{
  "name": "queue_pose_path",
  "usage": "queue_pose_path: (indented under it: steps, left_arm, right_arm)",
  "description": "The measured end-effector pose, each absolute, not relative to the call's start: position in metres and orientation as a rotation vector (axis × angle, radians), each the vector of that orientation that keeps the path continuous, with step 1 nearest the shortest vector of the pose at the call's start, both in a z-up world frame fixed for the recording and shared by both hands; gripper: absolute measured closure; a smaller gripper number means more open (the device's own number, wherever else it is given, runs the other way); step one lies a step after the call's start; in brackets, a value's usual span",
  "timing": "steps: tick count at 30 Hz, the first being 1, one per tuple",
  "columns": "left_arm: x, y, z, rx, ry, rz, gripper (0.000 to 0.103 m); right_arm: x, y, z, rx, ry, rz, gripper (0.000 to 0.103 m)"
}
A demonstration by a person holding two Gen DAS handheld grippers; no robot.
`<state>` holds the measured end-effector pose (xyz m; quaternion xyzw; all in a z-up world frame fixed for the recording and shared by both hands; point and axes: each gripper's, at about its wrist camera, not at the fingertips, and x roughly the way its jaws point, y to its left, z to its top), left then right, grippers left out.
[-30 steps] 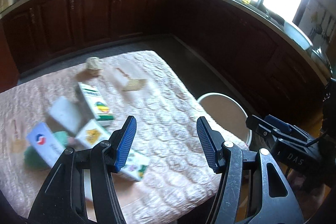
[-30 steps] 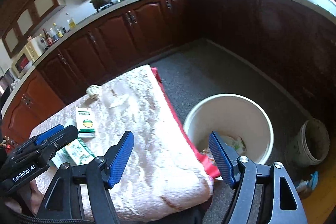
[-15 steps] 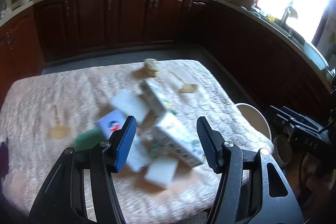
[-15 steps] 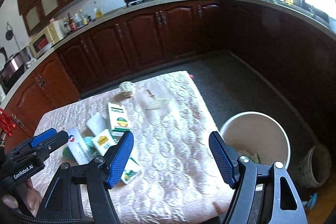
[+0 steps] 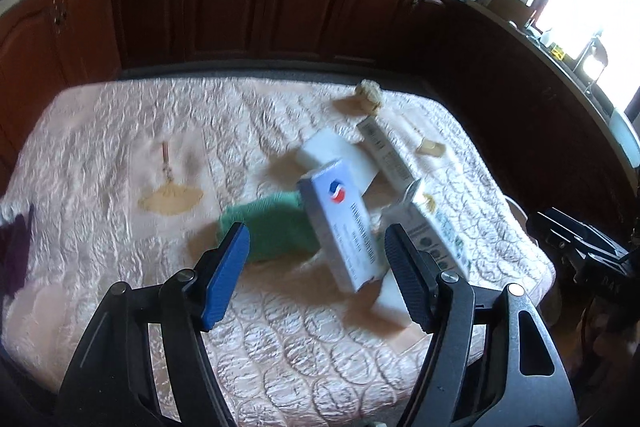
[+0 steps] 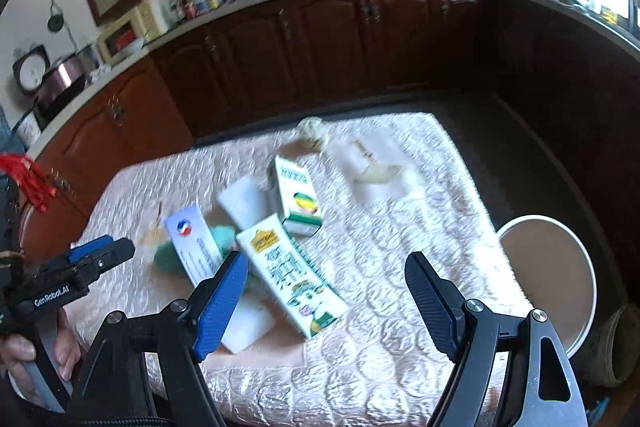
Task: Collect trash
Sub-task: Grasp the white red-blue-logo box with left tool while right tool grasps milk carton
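Both of your grippers hang above the near edge of the quilted pink tablecloth (image 6: 400, 239), angled down at the litter. Your left gripper (image 5: 316, 277) stands apart and empty, its jaws having just been widening; the blue-and-white carton (image 5: 340, 227) and a green cloth (image 5: 272, 227) appear between the blue pads in the left wrist view, but they lie on the table beyond the tips, untouched. Your right gripper (image 6: 326, 301) is likewise spread and holding nothing, its jaws having just been opening too, and the green-and-white drink carton (image 6: 290, 275) lies on its side below, between the two pads and clear of both.

Just beyond, the cartons sit heaped in a loose pile: a flat white box (image 6: 248, 319) under the drink carton's near end, a white block (image 6: 244, 203) behind it, and an upright carton with a yellow-green label (image 6: 298, 199) toward the far side. Your hand (image 6: 36, 355) grips the left tool at the lower left of the right wrist view.

Farther back, a crumpled paper ball (image 6: 314, 129) rests near the table's far edge, with a clear plastic wrapper (image 6: 374, 167) beside it. Off the table's right side stands the white bin (image 6: 548, 275) on the floor, well apart from the pile, with a smaller worn pot (image 6: 618, 343) next to it. Dark wooden cabinets (image 6: 320, 43) line the wall behind.
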<state>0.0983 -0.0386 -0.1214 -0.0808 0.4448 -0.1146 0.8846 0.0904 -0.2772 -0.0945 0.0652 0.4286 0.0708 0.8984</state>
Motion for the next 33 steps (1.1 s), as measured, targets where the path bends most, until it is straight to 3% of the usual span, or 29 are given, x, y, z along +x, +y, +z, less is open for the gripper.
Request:
queue_pose_path:
  steps: [20,26,28,33]
  left_arm:
    - [0.15,-0.073,-0.174,-0.198,1.0,-0.224,0.035]
    - [0.156,-0.08,-0.177,-0.182,0.993,-0.251,0.07]
    - [0.156,-0.081,-0.176,-0.187,0.993,-0.267,0.074]
    - [0.149,-0.074,-0.165,-0.204,0.99,-0.293,0.082]
  right_arm:
    - [0.131,-0.255,-0.165,0.114,1.065,0.27,0.023]
    - [0.146,-0.25,-0.187,0.144,1.105,0.312,0.023]
    - [0.149,-0.248,-0.192,0.158,1.109,0.328,0.024]
    - [0.145,-0.247,-0.191,0.184,1.088,0.35,0.041]
